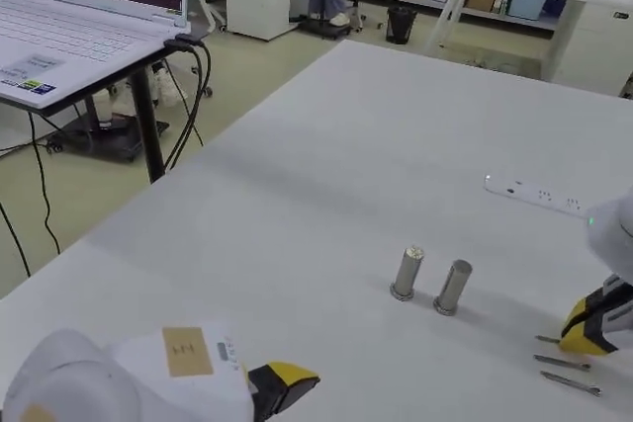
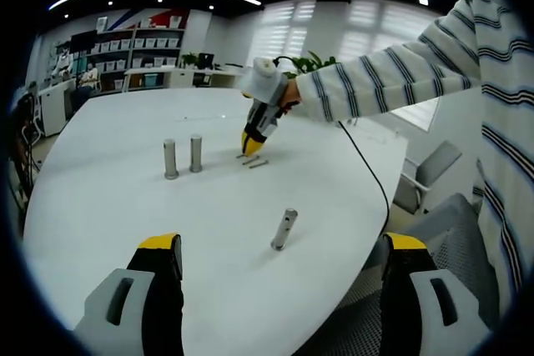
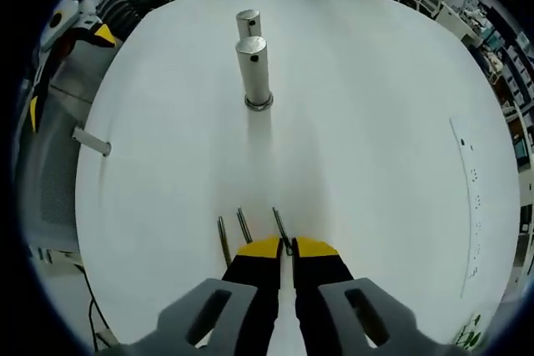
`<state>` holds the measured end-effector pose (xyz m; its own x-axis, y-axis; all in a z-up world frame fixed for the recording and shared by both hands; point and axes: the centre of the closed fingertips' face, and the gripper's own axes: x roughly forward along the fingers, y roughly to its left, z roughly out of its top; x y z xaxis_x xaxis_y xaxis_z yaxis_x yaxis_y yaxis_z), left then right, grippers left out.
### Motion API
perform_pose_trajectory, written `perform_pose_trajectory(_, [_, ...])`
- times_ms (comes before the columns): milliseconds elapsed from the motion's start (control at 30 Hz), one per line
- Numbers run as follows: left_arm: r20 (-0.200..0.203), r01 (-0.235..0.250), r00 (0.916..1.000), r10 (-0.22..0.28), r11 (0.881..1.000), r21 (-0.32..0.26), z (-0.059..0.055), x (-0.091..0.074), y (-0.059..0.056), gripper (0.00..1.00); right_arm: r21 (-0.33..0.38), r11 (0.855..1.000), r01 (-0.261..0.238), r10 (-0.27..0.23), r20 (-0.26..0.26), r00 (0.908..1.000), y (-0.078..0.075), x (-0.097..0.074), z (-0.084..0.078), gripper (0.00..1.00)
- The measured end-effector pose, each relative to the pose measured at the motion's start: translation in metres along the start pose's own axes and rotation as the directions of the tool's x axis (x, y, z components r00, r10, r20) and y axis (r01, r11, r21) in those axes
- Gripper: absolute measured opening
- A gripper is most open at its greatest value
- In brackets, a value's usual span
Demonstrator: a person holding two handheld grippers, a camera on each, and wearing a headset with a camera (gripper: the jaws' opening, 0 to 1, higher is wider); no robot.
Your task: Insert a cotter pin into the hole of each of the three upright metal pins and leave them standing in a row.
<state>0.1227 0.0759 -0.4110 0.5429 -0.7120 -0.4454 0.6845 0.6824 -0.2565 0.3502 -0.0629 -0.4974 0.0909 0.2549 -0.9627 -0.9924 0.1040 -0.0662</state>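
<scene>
We see one cotter pin on the table, its end pinched between the almost closed jaws of the right gripper. Two more cotter pins lie just beside it at 9 o'clock. Two upright metal pins stand at 12 o'clock. The third metal pin lies flat before the wide-open, empty left gripper.

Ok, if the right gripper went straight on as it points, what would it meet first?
Likely the white tabletop just past the thin cotter pin in its jaws; then the nearer upright metal pin.
</scene>
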Motion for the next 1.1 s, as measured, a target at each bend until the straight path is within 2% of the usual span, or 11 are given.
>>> perform_pose_trajectory(67, [-0.001,-0.001,1.0,0.001,1.0,-0.003,0.0,0.0,0.0,0.99,-0.05,0.998,0.025,-0.026,-0.029,0.9992,-0.005,0.0,-0.001,0.0])
perform_pose_trajectory(200, [0.001,-0.006,1.0,0.006,1.0,-0.007,0.0,-0.001,0.0,0.99,-0.05,0.998,0.023,-0.026,-0.049,0.9985,-0.004,0.001,-0.001,0.0])
perform_pose_trajectory(433, [0.002,-0.014,0.9999,0.014,1.0,-0.002,0.0,-0.003,0.001,0.99,-0.031,0.998,0.053,-0.054,-0.047,0.9974,-0.006,0.001,-0.003,0.0])
perform_pose_trajectory(533, [0.006,-0.015,0.9999,0.015,1.0,0.0,0.001,-0.004,0.002,0.99,-0.067,0.995,0.076,-0.082,-0.088,0.9928,-0.008,0.001,-0.004,0.0])
perform_pose_trajectory(600, [0.008,-0.012,0.9999,0.012,1.0,-0.002,0.001,-0.005,0.003,0.99,-0.088,0.993,0.073,-0.082,-0.105,0.9911,-0.008,0.002,-0.005,0.0])
perform_pose_trajectory(667, [0.006,-0.004,1.0,0.004,1.0,-0.007,0.002,-0.006,0.003,0.94,-0.086,0.994,0.067,-0.077,-0.112,0.9907,-0.005,0.001,-0.005,0.0])
perform_pose_trajectory(800, [0.017,-0.009,0.9998,0.009,1.0,-0.014,0.004,-0.008,0.006,0.94,-0.098,0.992,0.078,-0.089,-0.113,0.9896,-0.004,-0.004,-0.002,0.0])
perform_pose_trajectory(1100, [0.038,-0.005,0.9993,0.007,1.0,-0.028,0.009,-0.01,0.006,0.94,-0.114,0.987,0.114,-0.124,-0.077,0.9893,-0.005,-0.027,0.003,0.0])
